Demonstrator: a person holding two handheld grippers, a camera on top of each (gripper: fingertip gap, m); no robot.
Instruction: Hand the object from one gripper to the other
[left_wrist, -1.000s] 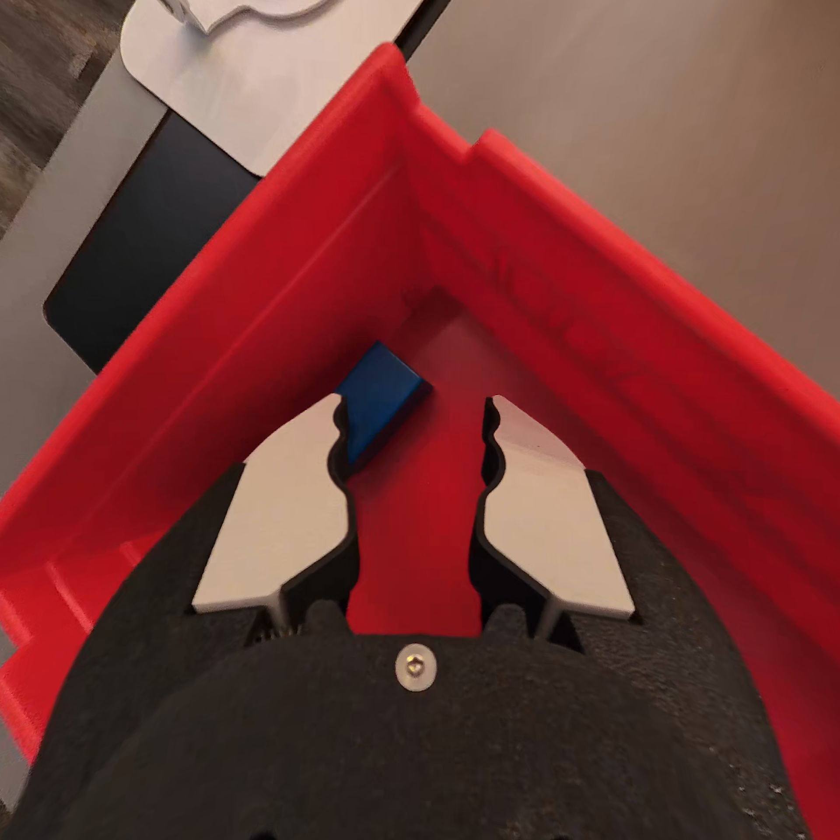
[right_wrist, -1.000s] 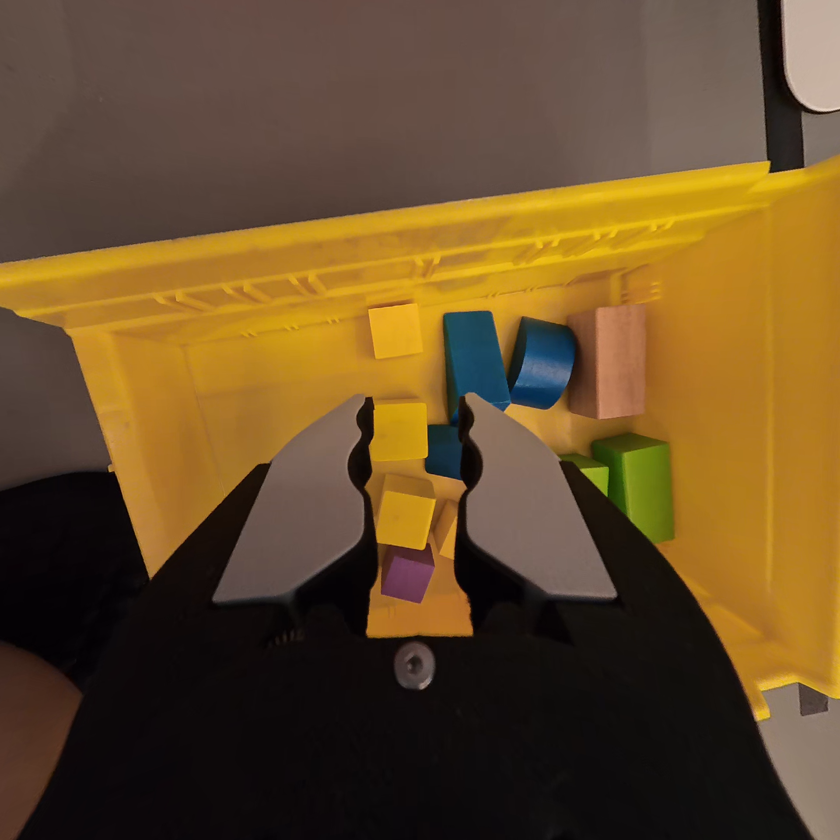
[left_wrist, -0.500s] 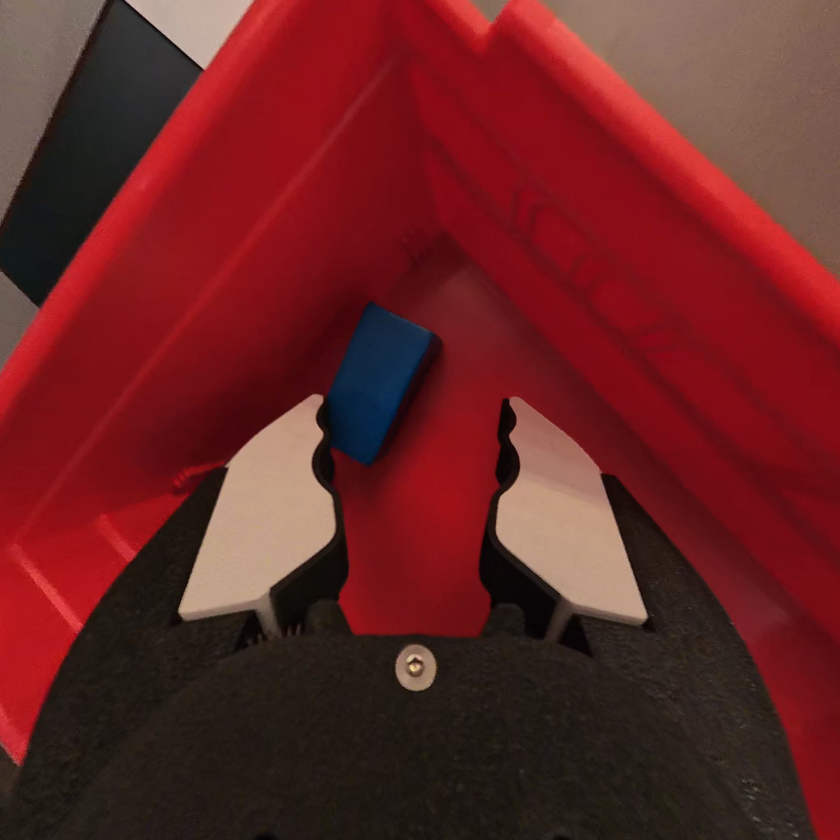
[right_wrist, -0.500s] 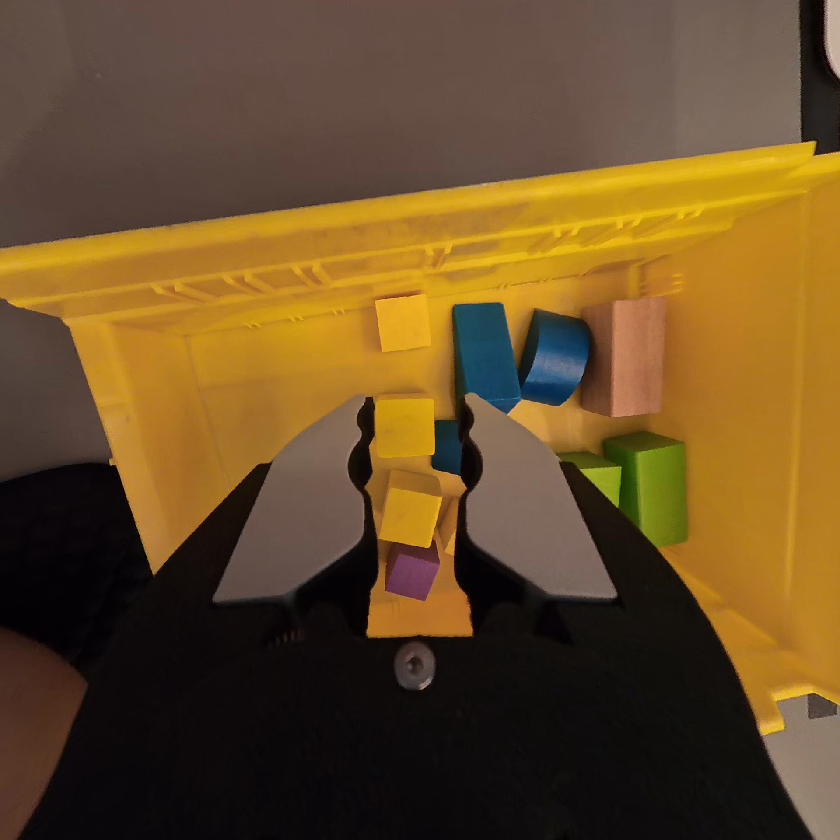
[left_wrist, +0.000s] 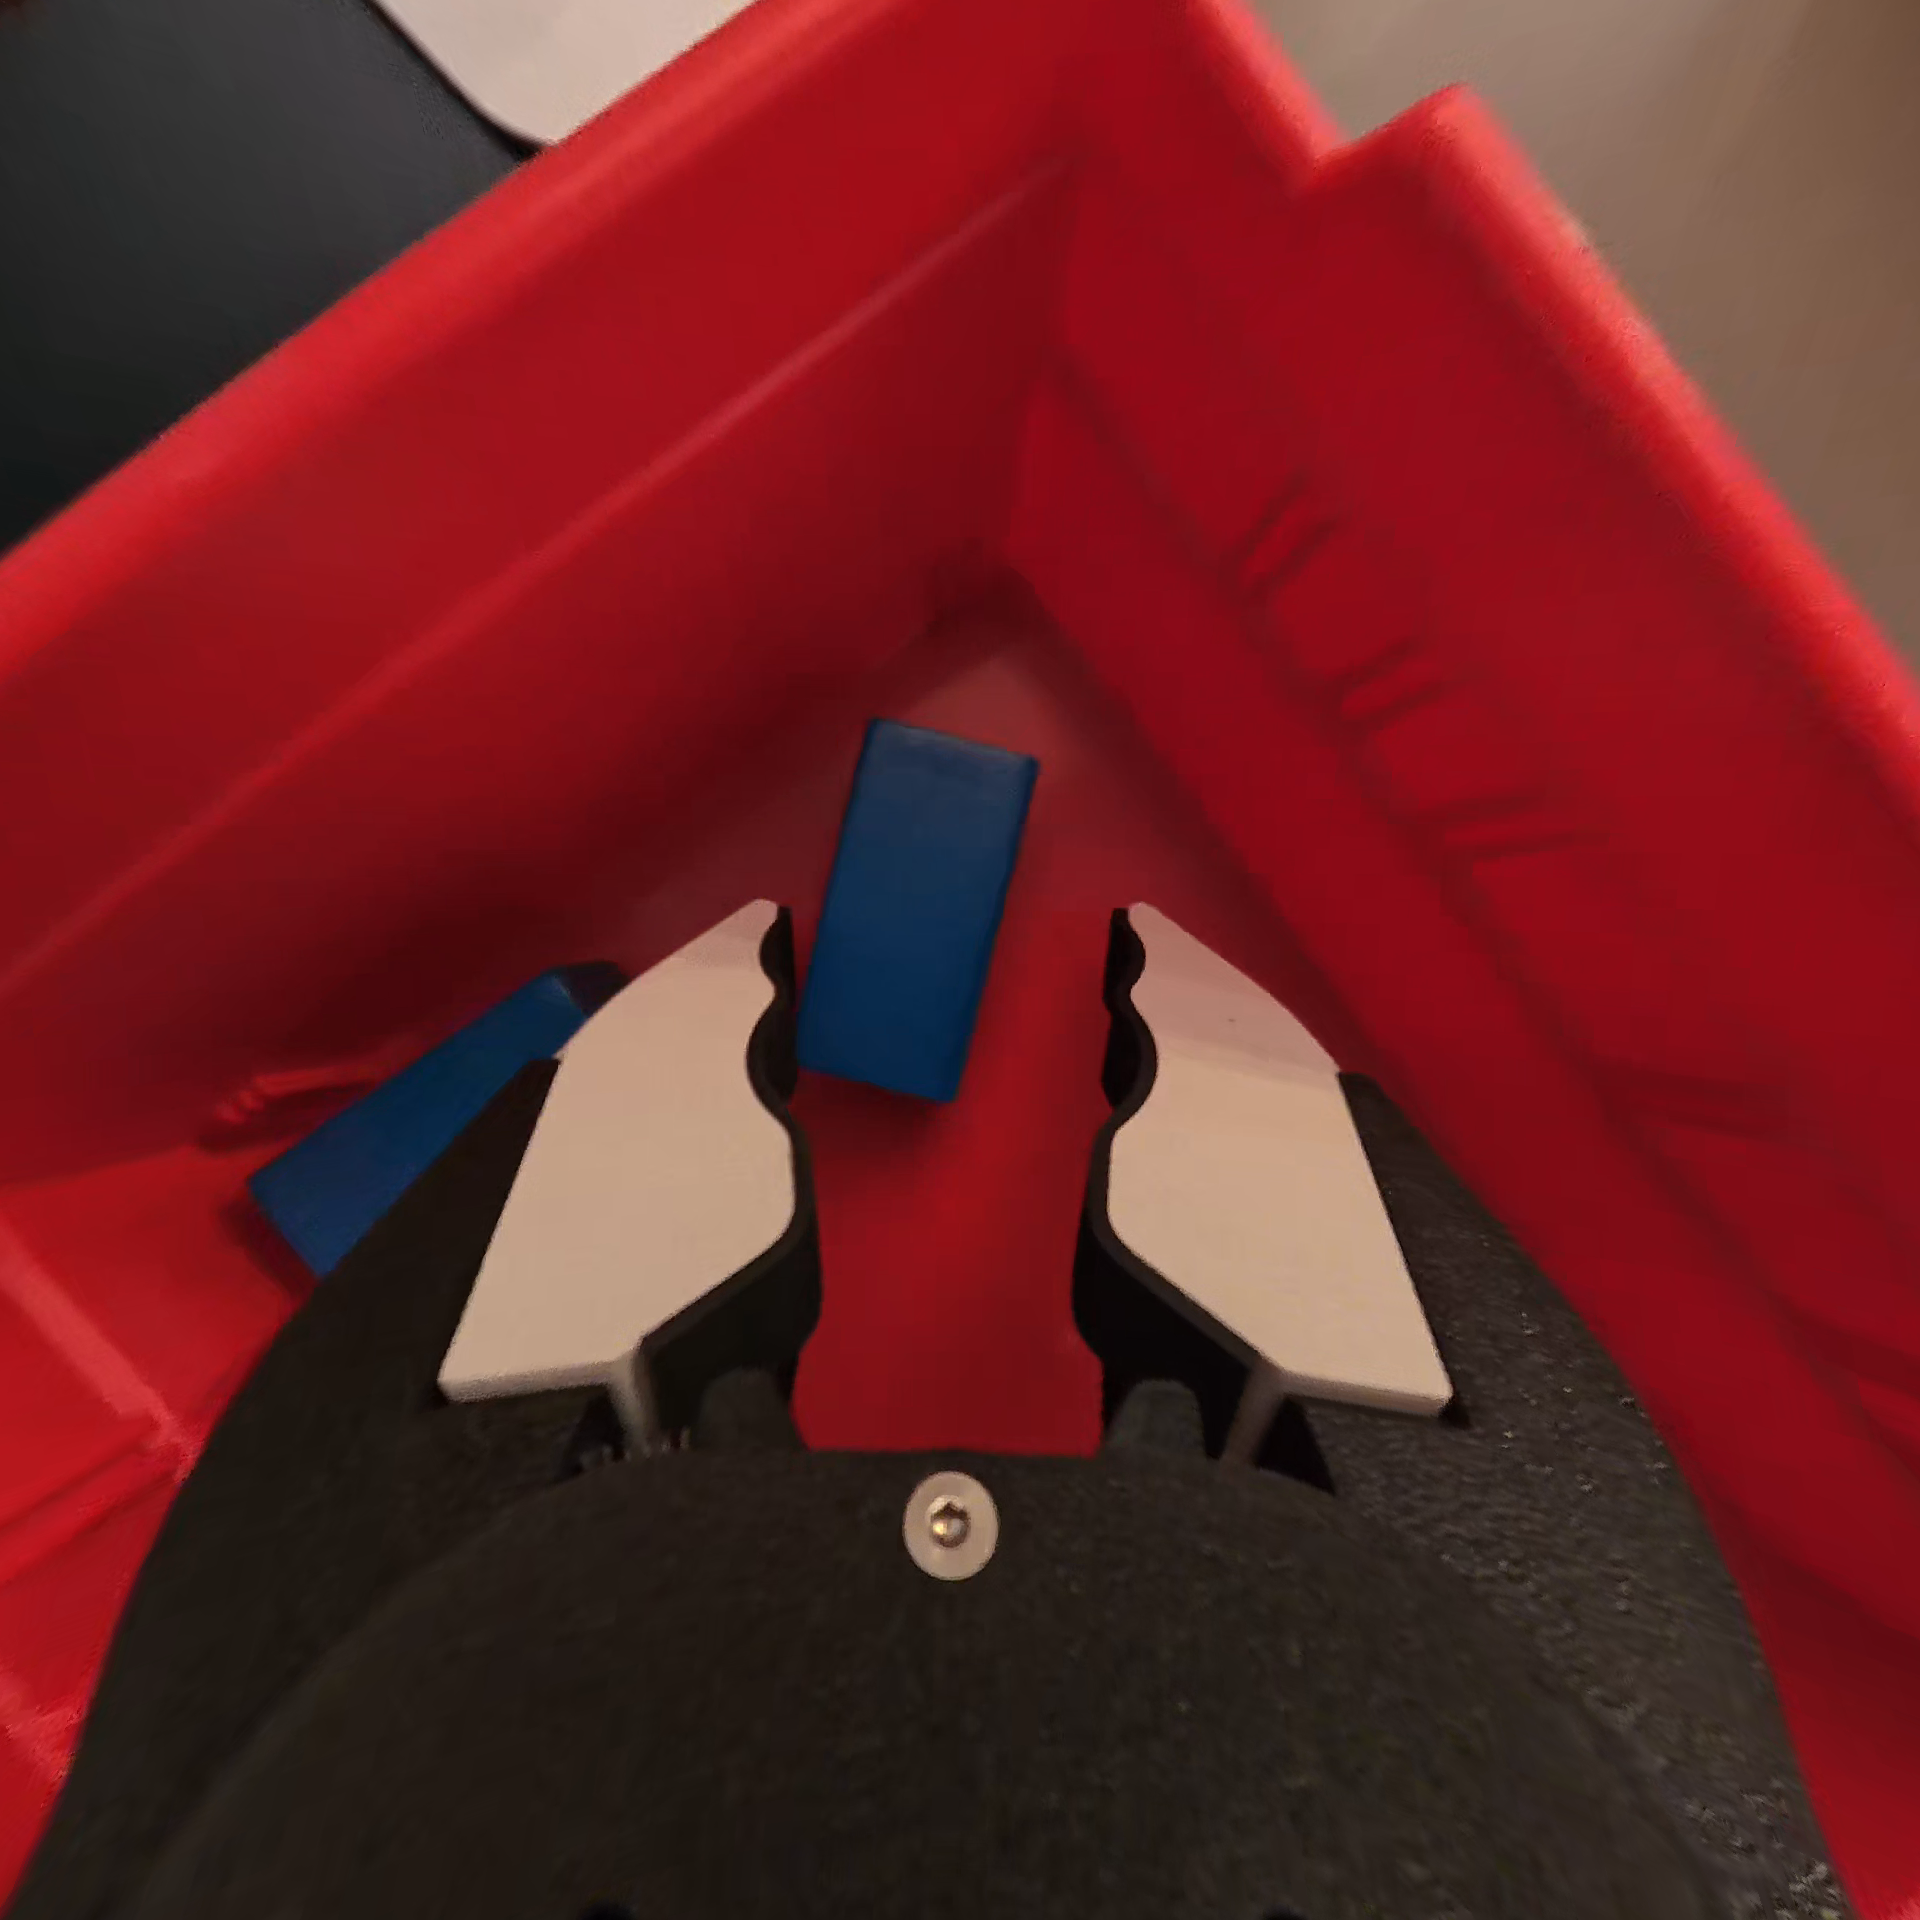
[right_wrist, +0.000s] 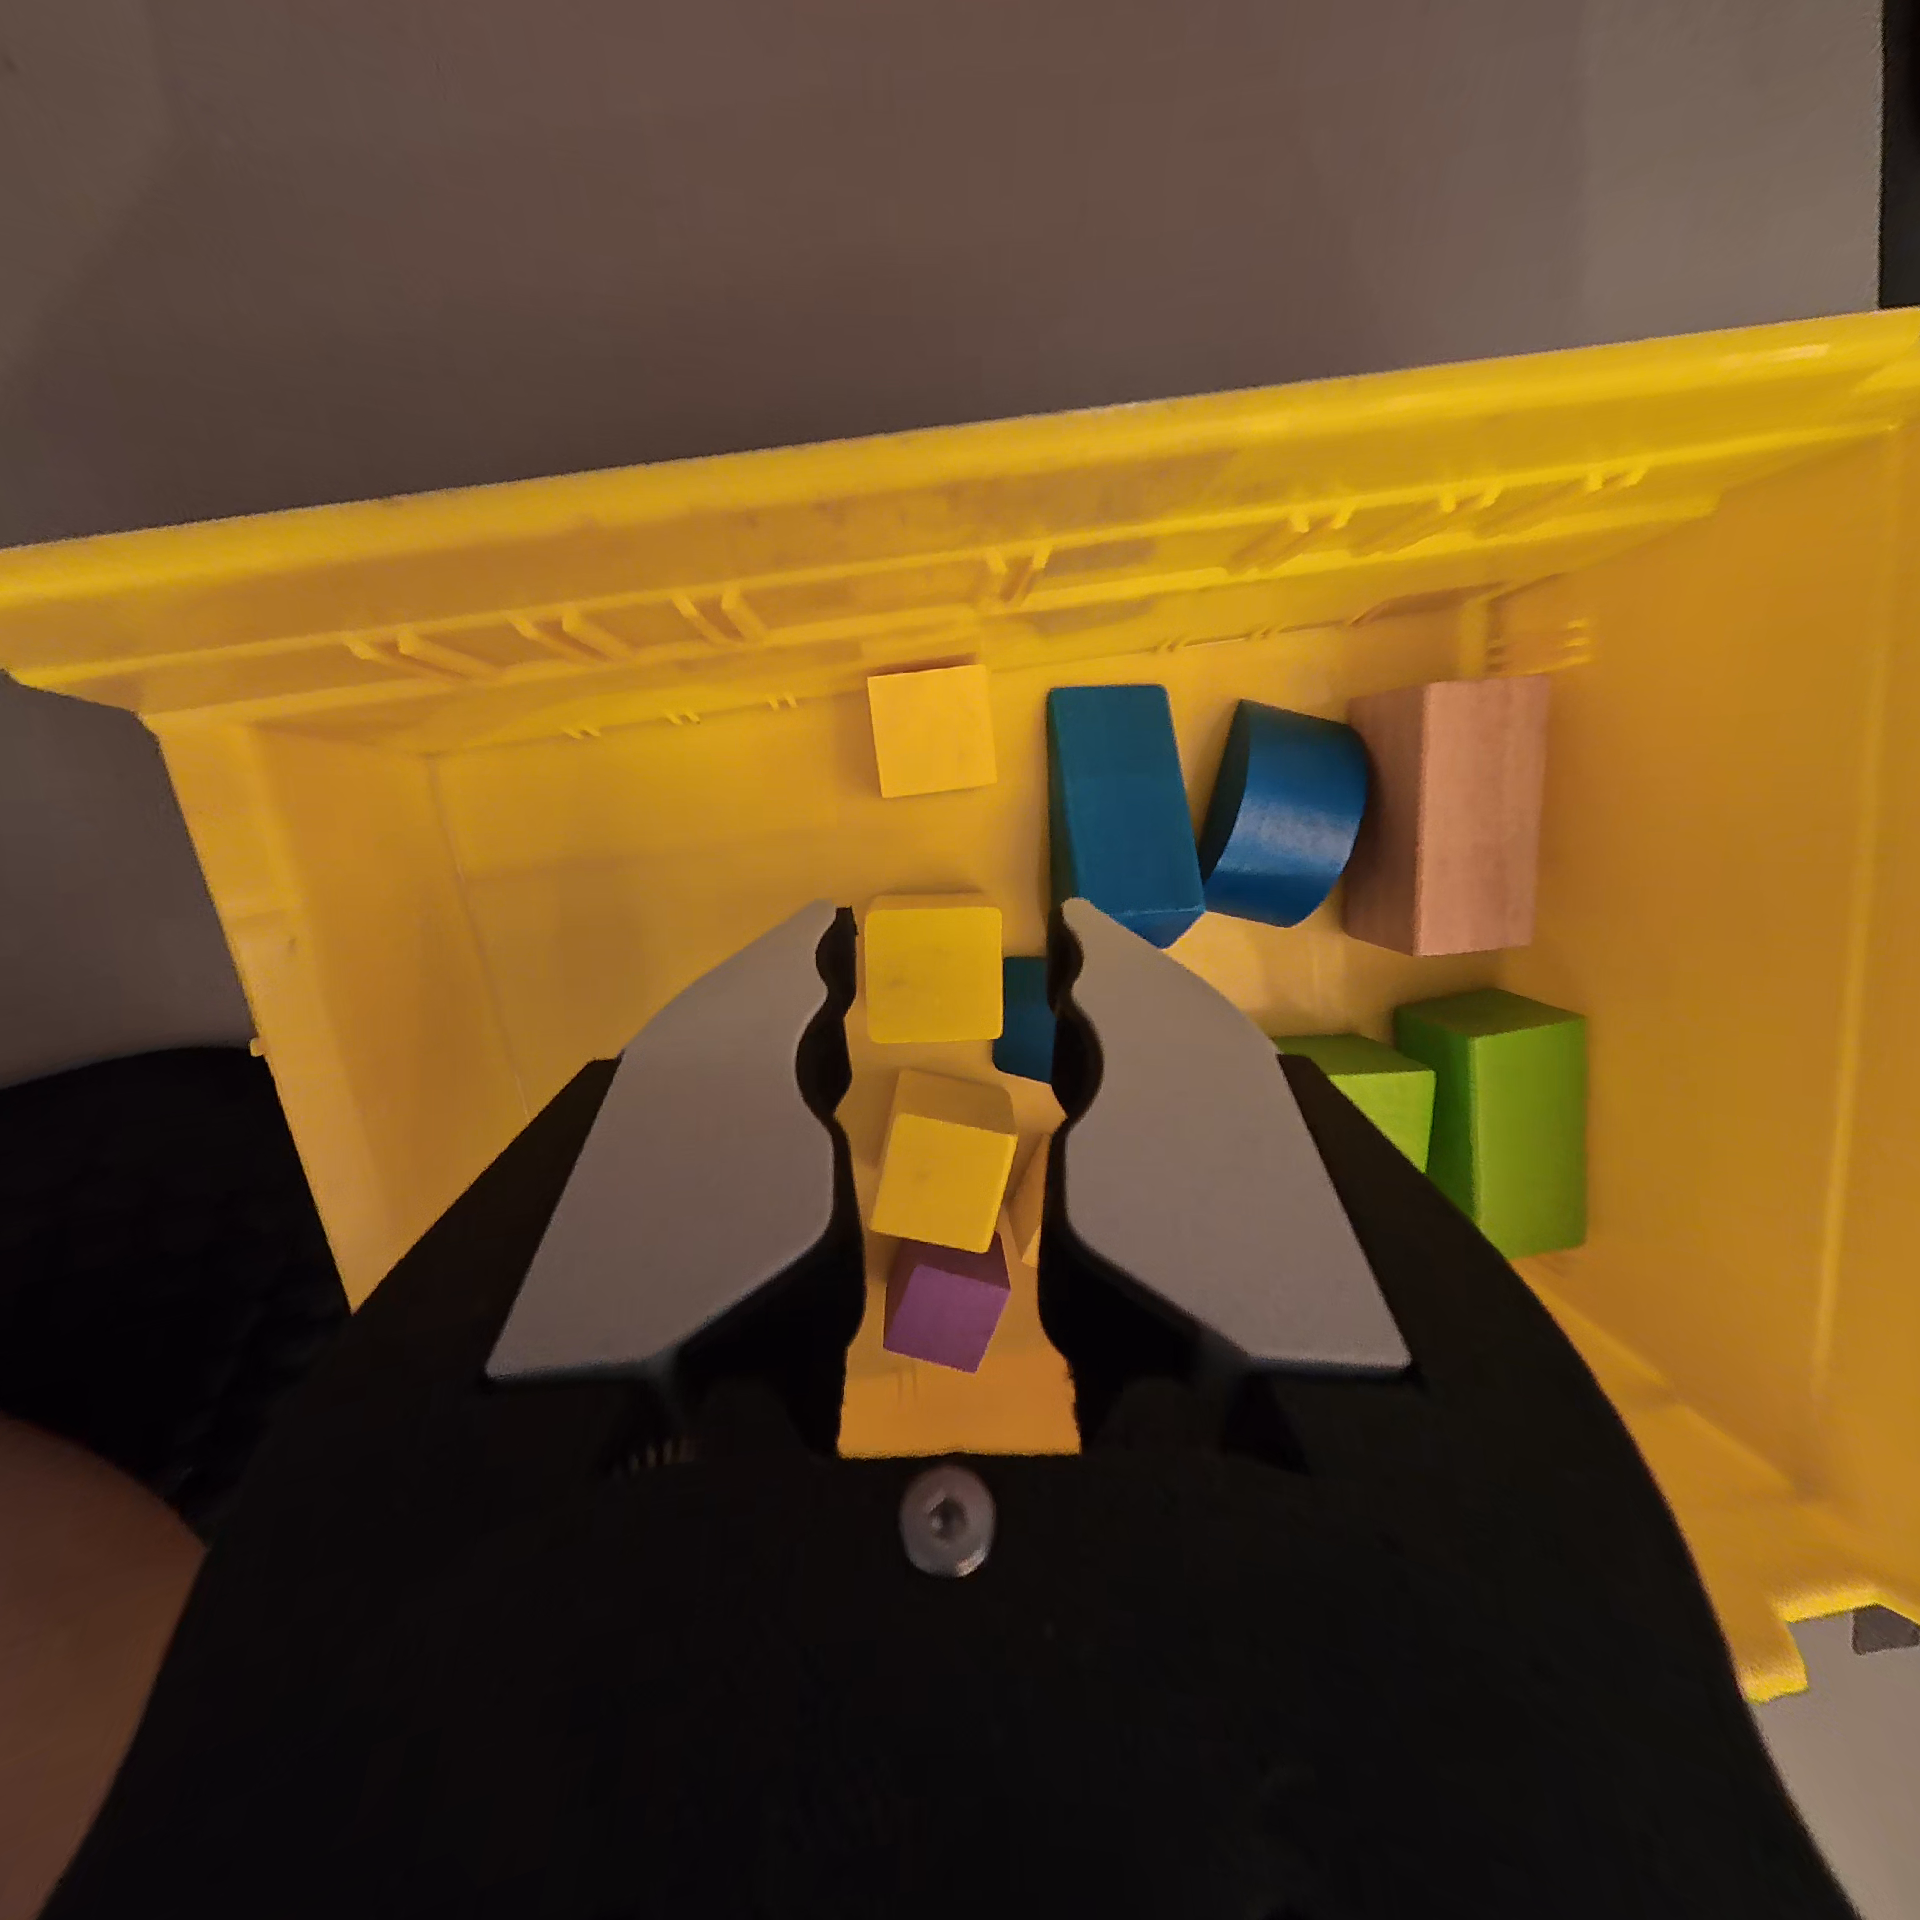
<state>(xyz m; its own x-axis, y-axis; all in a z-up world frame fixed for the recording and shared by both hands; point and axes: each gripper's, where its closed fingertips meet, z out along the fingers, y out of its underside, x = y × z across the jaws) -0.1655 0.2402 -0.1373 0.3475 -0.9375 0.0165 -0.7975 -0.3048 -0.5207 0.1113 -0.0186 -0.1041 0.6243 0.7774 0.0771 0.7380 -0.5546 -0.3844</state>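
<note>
left gripper (left_wrist: 943, 925) jaws wide apart; right gripper (right_wrist: 948, 920) jaws narrower, empty.

1. A second blue block (left_wrist: 416, 1127) is half hidden behind the left tool's (left_wrist: 943, 961) finger.
2. The small teal block (right_wrist: 1027, 1020) is partly covered by the right tool's (right_wrist: 948, 961) finger.
3. The red bin's (left_wrist: 520, 468) walls are blurred.

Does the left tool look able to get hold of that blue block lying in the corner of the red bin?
Probably yes. The left tool is open, and the blue block lies flat on the red bin floor just beyond its fingertips, with nothing between them. The near bin walls may cramp it.
</note>
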